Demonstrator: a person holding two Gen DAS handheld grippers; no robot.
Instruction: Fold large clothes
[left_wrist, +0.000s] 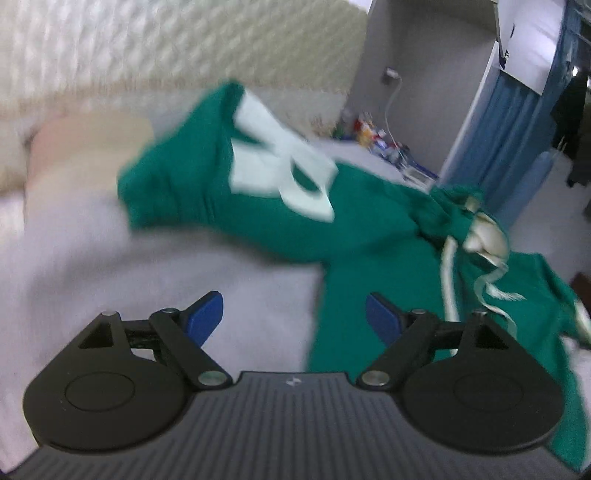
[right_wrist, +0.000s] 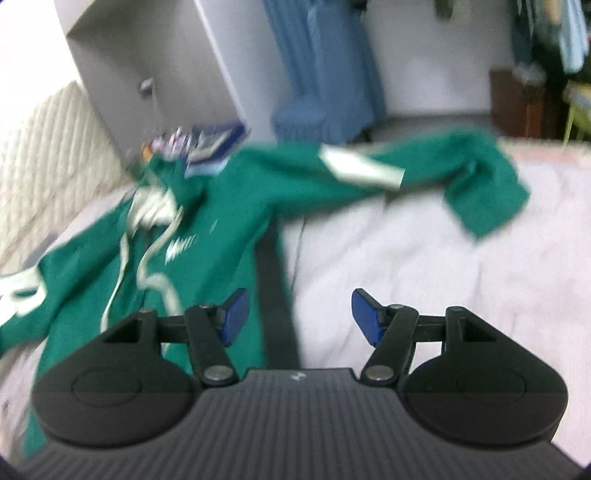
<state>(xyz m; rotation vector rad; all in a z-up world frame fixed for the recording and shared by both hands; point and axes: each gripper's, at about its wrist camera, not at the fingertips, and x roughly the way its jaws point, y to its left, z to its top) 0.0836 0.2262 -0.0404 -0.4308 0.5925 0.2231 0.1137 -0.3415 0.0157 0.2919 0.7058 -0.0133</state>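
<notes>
The green hoodie (left_wrist: 369, 229) lay spread on the bed (left_wrist: 92, 258), over its pale grey cover, with one sleeve stretched out to each side; I could make out large white lettering (left_wrist: 280, 173) on one sleeve and the cream drawstrings (right_wrist: 147, 266) trailing down its front. My left gripper (left_wrist: 294, 317) hung above the bed beside the hoodie's body, jaws wide apart and holding nothing. My right gripper (right_wrist: 299, 317) hung at the garment's other edge, jaws also parted and empty. Both views were blurred.
</notes>
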